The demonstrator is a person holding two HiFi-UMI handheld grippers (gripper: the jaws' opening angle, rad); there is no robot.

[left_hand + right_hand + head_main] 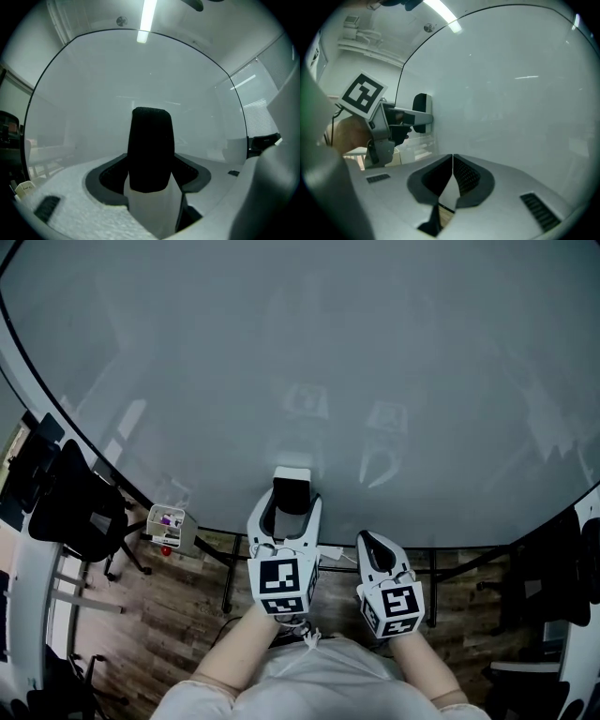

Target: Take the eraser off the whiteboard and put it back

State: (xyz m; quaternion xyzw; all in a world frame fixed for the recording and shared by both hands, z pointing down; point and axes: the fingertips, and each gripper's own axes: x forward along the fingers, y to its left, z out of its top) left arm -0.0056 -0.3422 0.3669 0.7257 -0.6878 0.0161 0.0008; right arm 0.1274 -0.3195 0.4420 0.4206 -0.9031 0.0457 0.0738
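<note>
The left gripper [286, 512] stands with its jaws spread wide. Between them is the eraser [151, 150], its black felt end toward the whiteboard [300, 352]. The left gripper view shows what the others do not: a thin gap on each side between the eraser's white body and the dark pads [104, 177], so the jaws flank the eraser without pressing on it. From the head view the same eraser reads as a small white-and-black block sitting on the whiteboard's lower part, with the two jaw tips reaching up on either side of it. The right gripper view gives the side-on look: the eraser's dark end lies flat against the whiteboard's face, one grey jaw of the left gripper runs up to the whiteboard just below it, and the marker cube [361, 96] and the hand [344, 133] holding it sit further back from the whiteboard. The right gripper [452, 163] has its jaws closed together with nothing between them. It is held close to the whiteboard beside the left one, and whether its tips touch the surface cannot be told. Only the head view shows the room below the whiteboard: a wood floor [187, 615], a small white bin [171, 524] with purple and red items, and dark chairs [75, 512] off to the left.
</note>
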